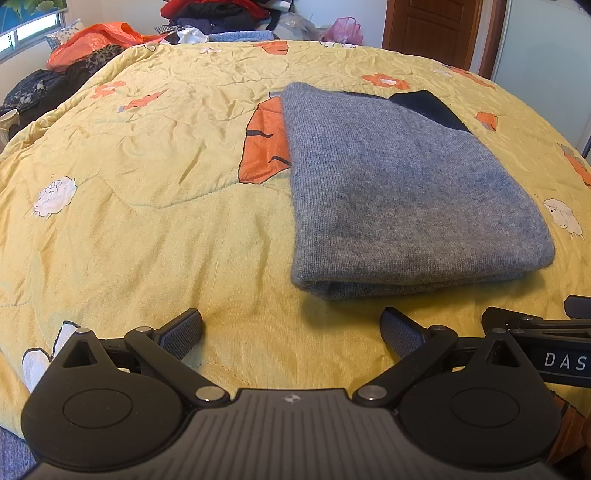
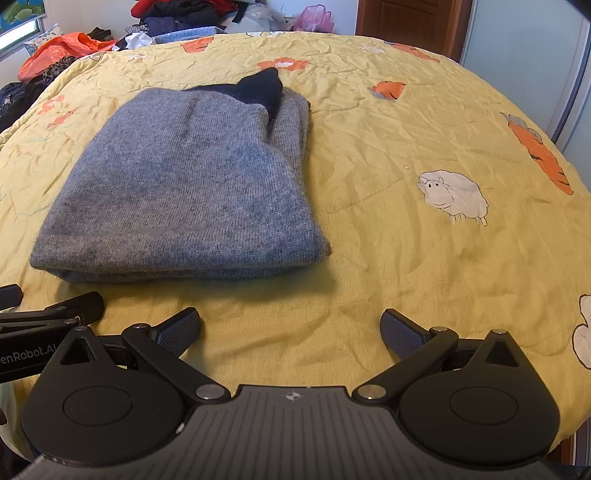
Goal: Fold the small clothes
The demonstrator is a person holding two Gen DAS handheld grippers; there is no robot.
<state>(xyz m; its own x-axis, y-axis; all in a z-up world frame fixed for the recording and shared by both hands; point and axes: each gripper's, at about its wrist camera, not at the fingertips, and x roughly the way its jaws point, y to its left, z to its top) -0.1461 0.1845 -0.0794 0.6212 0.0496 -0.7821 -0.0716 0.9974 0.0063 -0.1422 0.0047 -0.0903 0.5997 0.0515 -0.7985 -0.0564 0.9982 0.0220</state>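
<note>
A gray sweater [image 1: 406,192] lies folded on a bed with a yellow quilt [image 1: 147,184]. The quilt has orange carrots and white sheep [image 2: 454,197] drawn on it.

In the left wrist view the sweater sits toward 1 o'clock from the left hand-held gripper [image 1: 291,332]. Its long side runs from near to far, up the picture toward 12 o'clock. The thick folded edge is the near end, close to the gripper but not touching it. A dark navy part [image 1: 428,107] pokes out at the far end, at the right corner.

In the right wrist view the sweater [image 2: 184,192] sits toward 11 o'clock from the right hand-held gripper [image 2: 291,332]. Here too the long side runs away from the camera, and the navy part [image 2: 262,88] is at the far end. The near folded edge is close to the gripper, but apart from it.

Both grippers have their two fingers spread wide apart and hold nothing. Only yellow quilt shows between the fingers. The two grippers are side by side, and each one can see a bit of the other at its edge.

Far back, past the bed, there is a pile of clothes [image 1: 218,14], an orange bag [image 1: 99,40], a pink bag [image 1: 343,29] and a brown door [image 1: 432,26].
</note>
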